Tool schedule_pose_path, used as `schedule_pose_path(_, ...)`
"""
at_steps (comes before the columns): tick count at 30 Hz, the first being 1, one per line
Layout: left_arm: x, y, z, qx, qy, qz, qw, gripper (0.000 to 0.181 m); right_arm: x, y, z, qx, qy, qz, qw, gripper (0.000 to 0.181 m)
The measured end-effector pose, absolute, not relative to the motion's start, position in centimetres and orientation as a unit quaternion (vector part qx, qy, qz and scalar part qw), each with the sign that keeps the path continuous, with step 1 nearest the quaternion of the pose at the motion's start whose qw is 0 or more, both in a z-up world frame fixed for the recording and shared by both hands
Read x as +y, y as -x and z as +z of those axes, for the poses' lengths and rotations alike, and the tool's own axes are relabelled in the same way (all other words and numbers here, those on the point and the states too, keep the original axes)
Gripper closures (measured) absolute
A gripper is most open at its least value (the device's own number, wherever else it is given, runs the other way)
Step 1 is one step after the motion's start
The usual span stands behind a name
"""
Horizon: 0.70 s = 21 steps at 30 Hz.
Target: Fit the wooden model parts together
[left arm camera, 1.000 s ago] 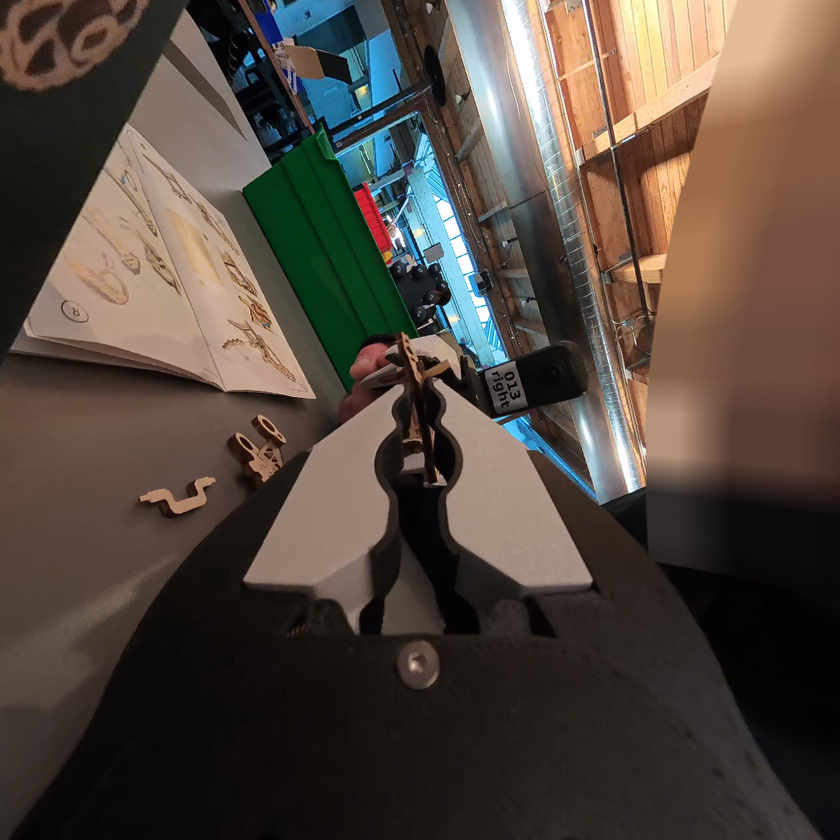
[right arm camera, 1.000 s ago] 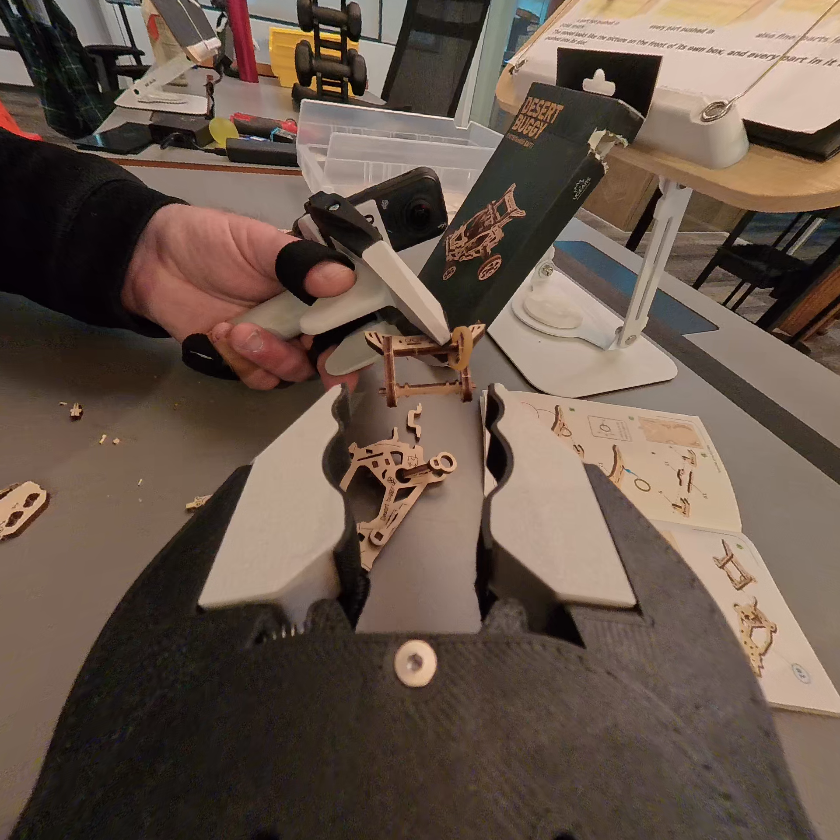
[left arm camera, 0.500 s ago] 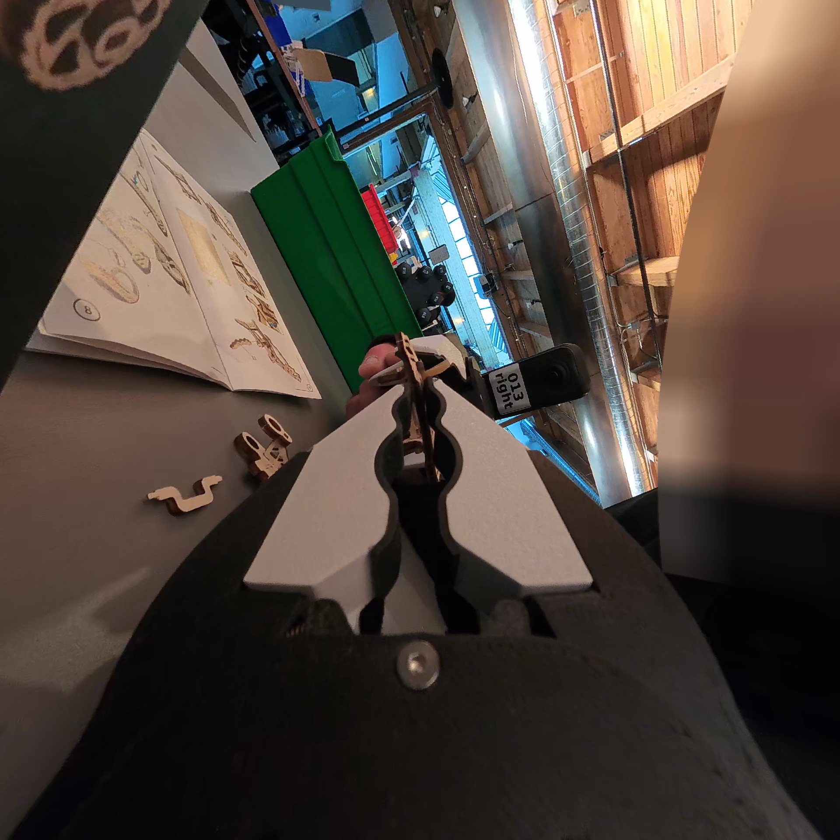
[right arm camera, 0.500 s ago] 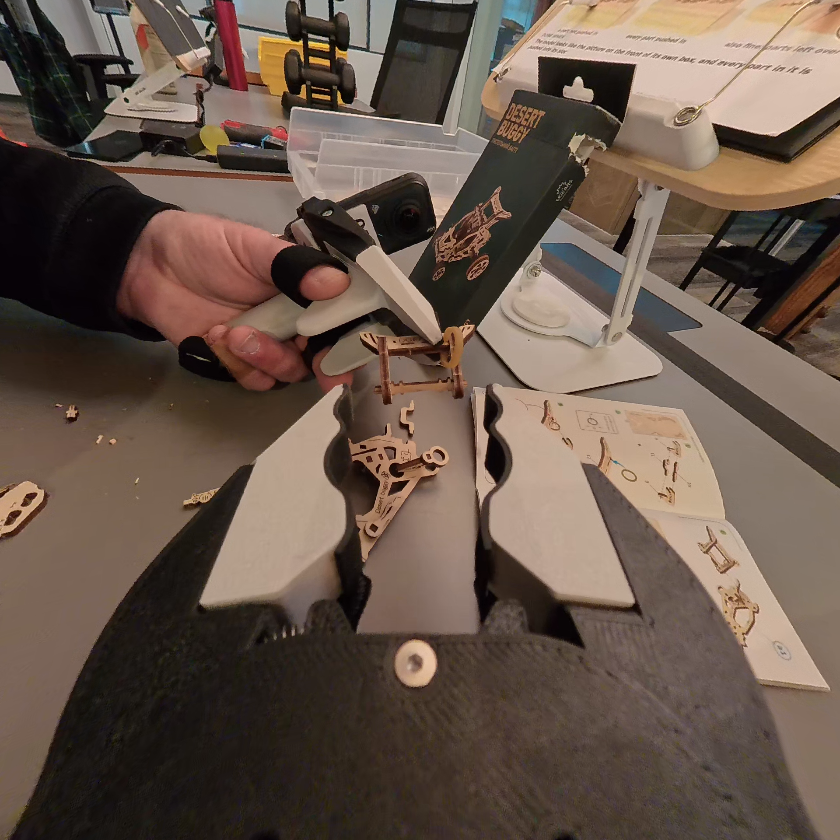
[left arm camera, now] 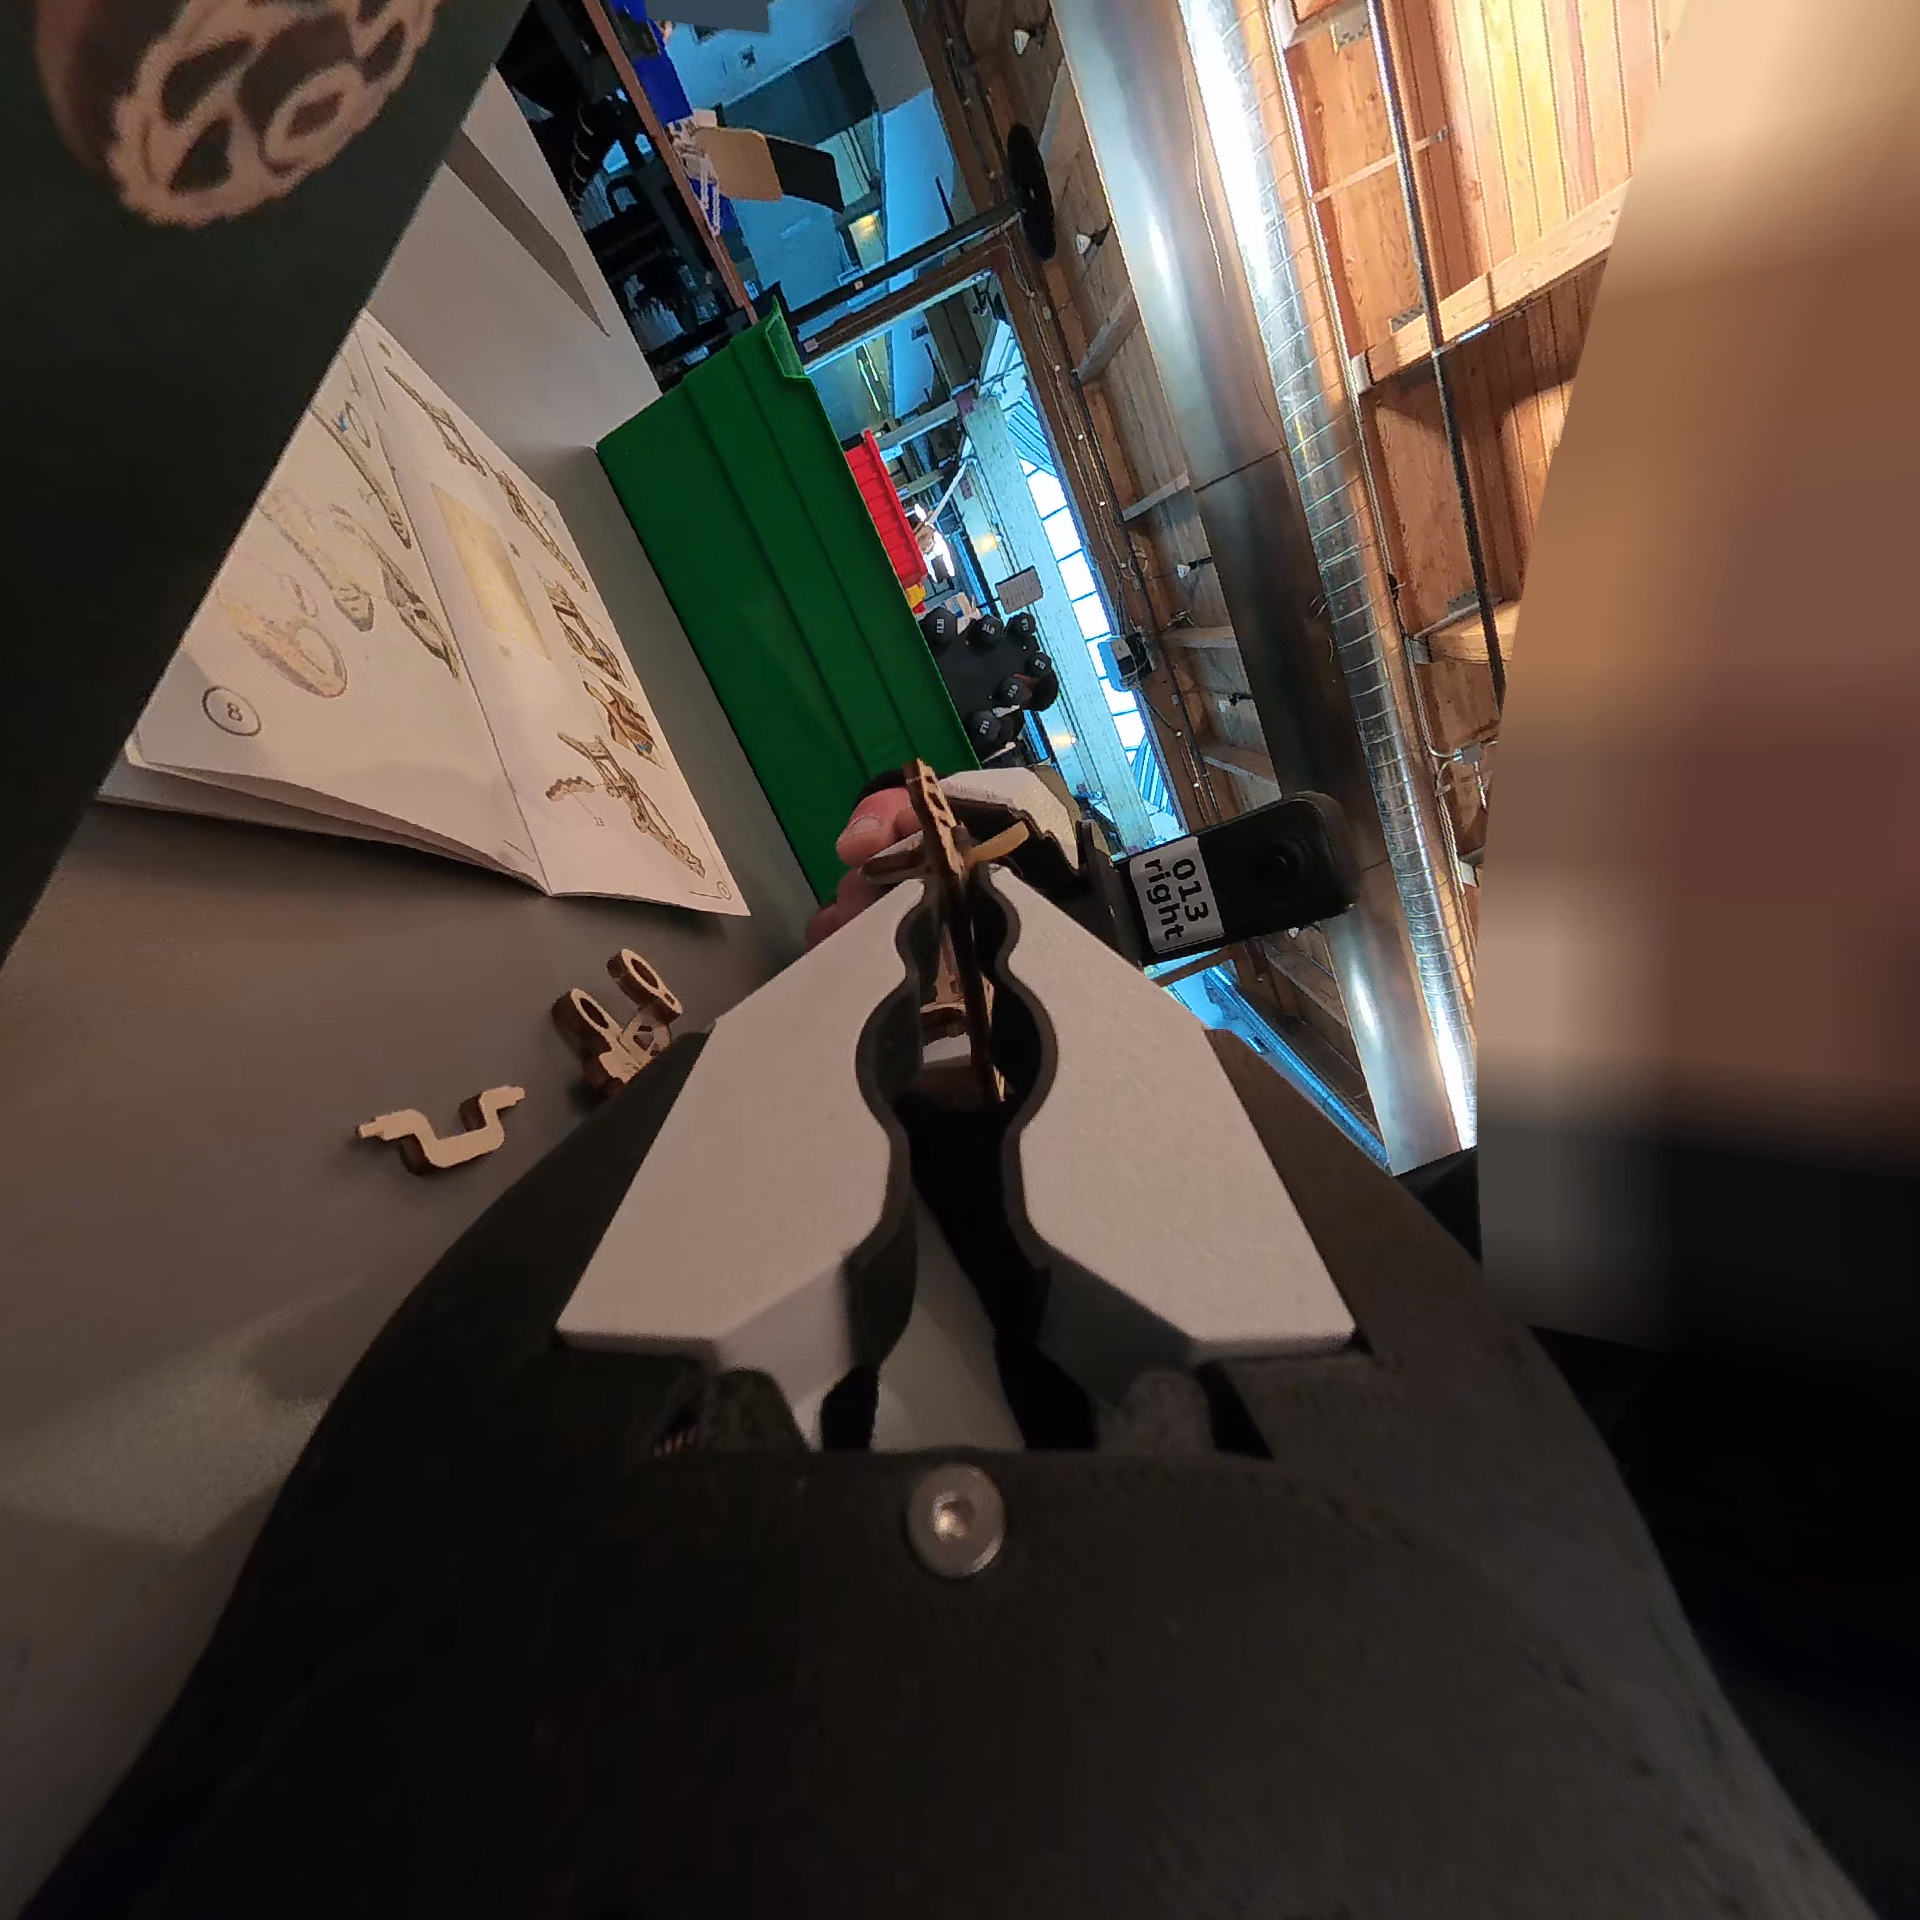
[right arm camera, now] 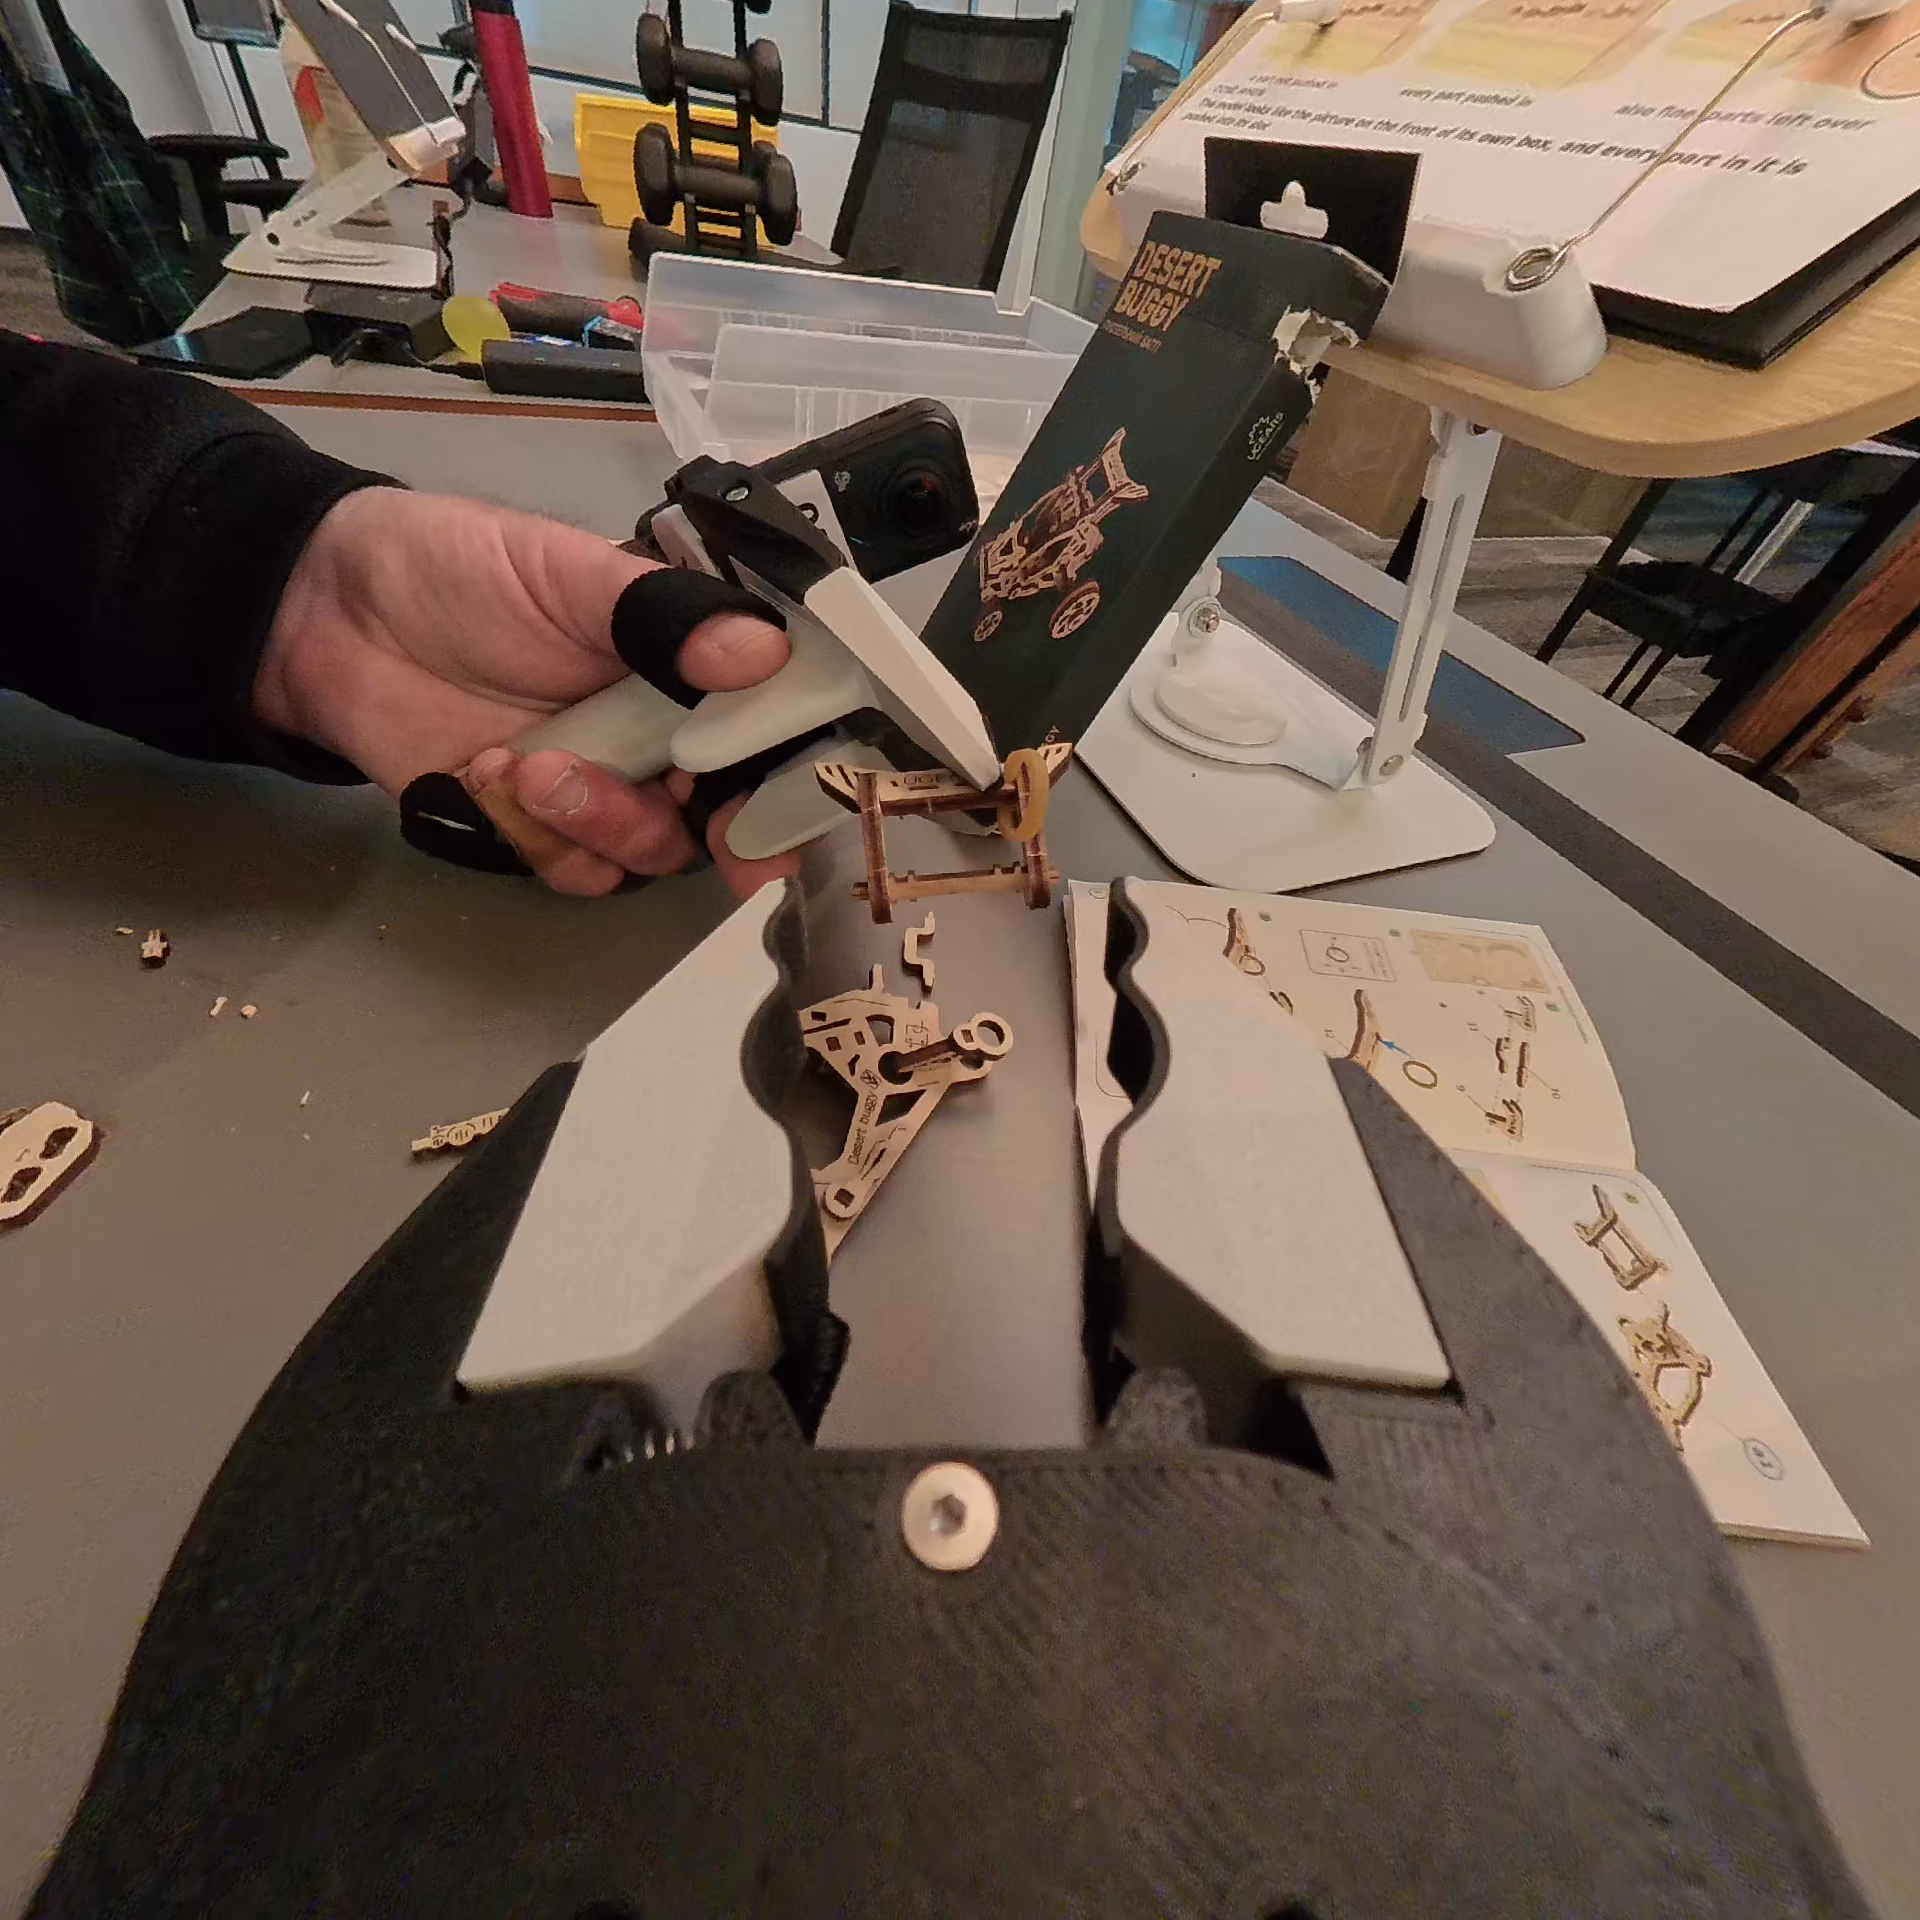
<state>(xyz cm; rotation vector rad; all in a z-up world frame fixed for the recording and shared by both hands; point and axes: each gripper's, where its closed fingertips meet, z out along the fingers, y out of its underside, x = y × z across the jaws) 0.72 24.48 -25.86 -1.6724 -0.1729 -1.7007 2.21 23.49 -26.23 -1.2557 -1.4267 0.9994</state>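
Wooden model parts spread over a grey table [right arm camera: 260, 810], with the biggest items first: a dark kit box [right arm camera: 1132, 499] leaning at twelve o'clock in the right wrist view, an open instruction booklet [right arm camera: 1455, 1029] lying flat at three o'clock, a green bin [left arm camera: 769, 613] standing at eleven o'clock in the left wrist view. Then the grippers. Left gripper [left arm camera: 951, 914] clamped tight on a small ladder-like wooden frame [right arm camera: 951, 831], pinched by its upper rail and held clear of the table, a pale ring [right arm camera: 1023, 795] sitting at the frame's right end just beside the fingertip. Right gripper [right arm camera: 940, 1039] spread wide and empty, hovering low over a flat chassis piece [right arm camera: 883, 1091] with a keyed pin through it — apparently the next part to be picked up, though not yet touched. Smaller still: an S-shaped hook [right arm camera: 920, 951] lying between frame and chassis piece, a second flat cut-out [right arm camera: 36, 1158] off at nine o'clock, and splinters scattered at ten o'clock. Risks from here, as a judgement: thin plywood snapping if squeezed across the grain or forced into a slot at an angle; the ring slipping off the frame's end, since whether it is seated cannot be told; the chassis piece sliding away on the smooth table rather than lifting, lying flat as it does — and the tiny hook getting knocked aside on the way down.
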Motion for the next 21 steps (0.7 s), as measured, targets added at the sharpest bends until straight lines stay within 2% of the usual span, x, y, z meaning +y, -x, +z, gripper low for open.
schedule_pose_path(16, 24.8, -0.3, -26.0, -0.086, 0.652, -0.657, 0.37, 0.178, 24.2, -2.1, -26.8, -0.584, 0.529, 0.379, 0.485, 0.133)
schedule_pose_path(21, 24.8, -0.2, -25.9, -0.094, 0.642, -0.672, 0.357, 0.178, 24.1, -1.7, -27.4, -0.597, 0.529, 0.352, 0.49, 0.129)
